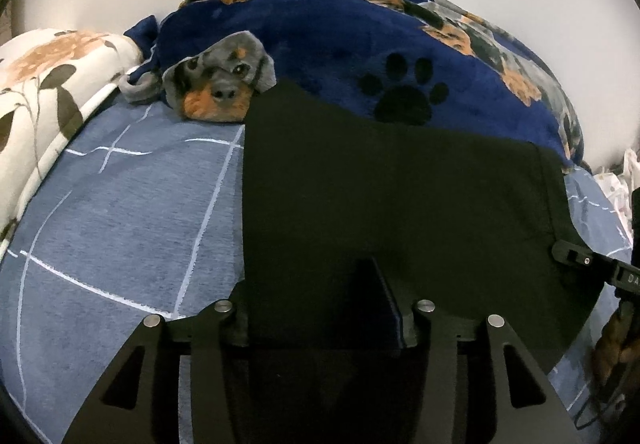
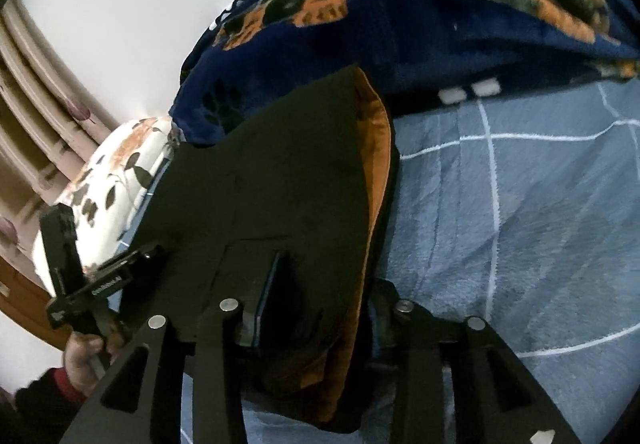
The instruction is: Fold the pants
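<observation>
The black pants (image 1: 392, 196) lie spread over the blue checked bed sheet (image 1: 120, 212). My left gripper (image 1: 320, 320) is low over their near edge, and the cloth runs between its fingers, so it is shut on the pants. In the right wrist view the pants (image 2: 288, 172) show an orange-brown lining (image 2: 374, 172) along their right edge. My right gripper (image 2: 316, 316) is shut on that lined edge and holds it lifted. The right gripper's tip shows in the left wrist view at the pants' right edge (image 1: 576, 256). The left gripper shows in the right wrist view at left (image 2: 104, 280).
A dark blue dog-print blanket (image 1: 360, 44) is heaped behind the pants, against a white wall. A floral pillow (image 1: 48, 92) lies at the left. A beige curtain (image 2: 36, 132) hangs at the far left in the right wrist view.
</observation>
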Demonstrator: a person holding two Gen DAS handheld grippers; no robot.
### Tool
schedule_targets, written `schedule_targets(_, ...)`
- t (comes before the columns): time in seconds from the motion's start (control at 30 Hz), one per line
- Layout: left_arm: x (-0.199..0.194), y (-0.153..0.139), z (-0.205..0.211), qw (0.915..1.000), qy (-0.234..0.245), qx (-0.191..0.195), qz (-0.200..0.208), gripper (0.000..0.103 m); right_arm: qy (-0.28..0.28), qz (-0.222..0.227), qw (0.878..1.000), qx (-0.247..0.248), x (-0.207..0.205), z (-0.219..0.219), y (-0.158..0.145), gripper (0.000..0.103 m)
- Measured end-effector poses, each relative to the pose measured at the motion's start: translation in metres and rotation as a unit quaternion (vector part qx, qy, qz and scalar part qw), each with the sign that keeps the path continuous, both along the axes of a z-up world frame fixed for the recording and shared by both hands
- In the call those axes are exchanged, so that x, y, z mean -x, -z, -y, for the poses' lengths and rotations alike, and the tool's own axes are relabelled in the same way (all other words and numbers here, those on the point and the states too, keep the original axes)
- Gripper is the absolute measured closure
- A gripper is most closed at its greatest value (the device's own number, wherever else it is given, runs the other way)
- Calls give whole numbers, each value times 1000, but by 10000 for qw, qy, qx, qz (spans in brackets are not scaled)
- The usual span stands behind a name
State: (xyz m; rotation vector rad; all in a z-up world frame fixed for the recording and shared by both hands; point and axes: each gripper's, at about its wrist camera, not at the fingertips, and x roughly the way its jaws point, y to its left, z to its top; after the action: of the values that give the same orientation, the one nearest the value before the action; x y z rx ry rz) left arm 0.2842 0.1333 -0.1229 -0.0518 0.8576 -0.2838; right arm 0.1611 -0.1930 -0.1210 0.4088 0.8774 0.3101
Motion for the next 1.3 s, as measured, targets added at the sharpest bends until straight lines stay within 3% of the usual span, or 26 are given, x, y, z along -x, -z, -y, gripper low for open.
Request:
schedule_targets(0.37,1,-1,2,9998,-84,-176,64,49,127,195,9989,415,4,-10,-4,66)
schedule_targets(0.7,3,-2,5,9992,-156,-353,134,46,354,244,9959,797,7,-14,-5,52)
schedule_targets(1.3,3,-1,5,9985,-217,-464,175,42,450,210,9939,988,6,-17,-5,40)
